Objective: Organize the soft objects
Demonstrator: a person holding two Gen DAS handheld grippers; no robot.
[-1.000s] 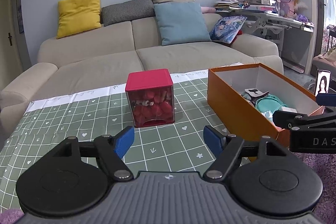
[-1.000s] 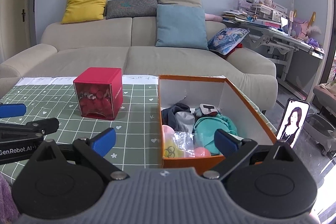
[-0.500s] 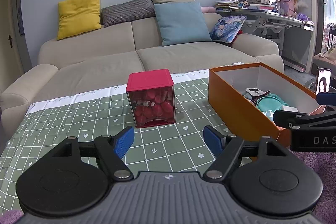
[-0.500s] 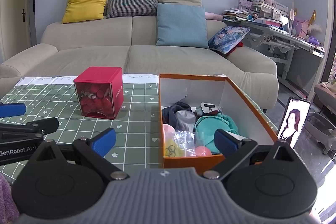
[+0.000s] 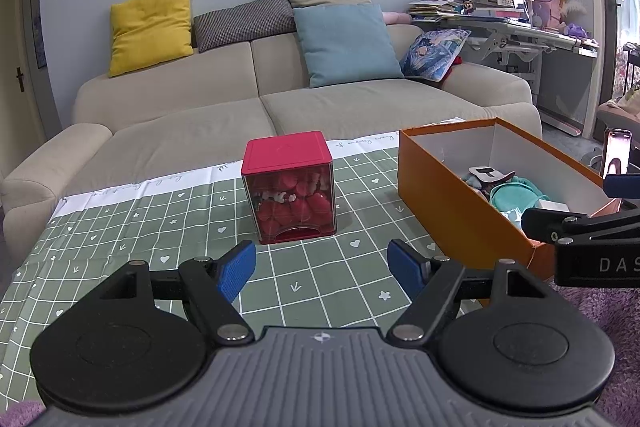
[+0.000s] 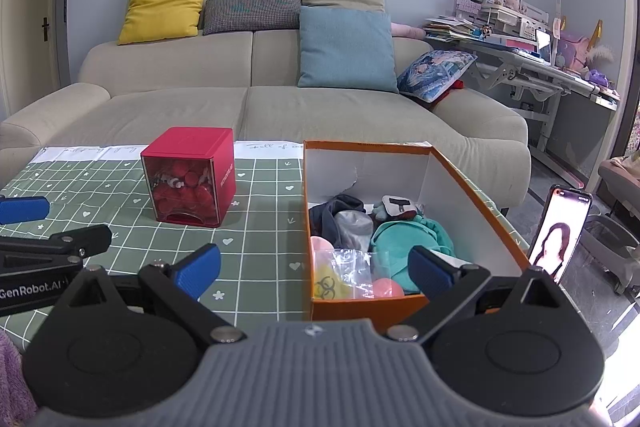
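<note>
Nothing much has shifted in the last second: my left claw [image 5: 321, 264] and right claw [image 6: 316, 270] hover wide and empty over the tabletop [image 5: 120, 227], soft objects [image 6: 404, 243] piled inside the orange box [image 6: 360, 305], so sorting could be starting or finished.

White lettering "GenRobot.AI" marks the left gripper [image 6: 24, 211]; "DAS" shows on the right gripper [image 5: 580, 203], cut off by the frame edge.

Ahead of you a beige sofa [image 6: 256, 107] mid-frame, yellow cushion [image 6: 164, 5] upper left, cluttered desk [image 6: 532, 63] right, phone [image 6: 560, 233] lower right.
</note>
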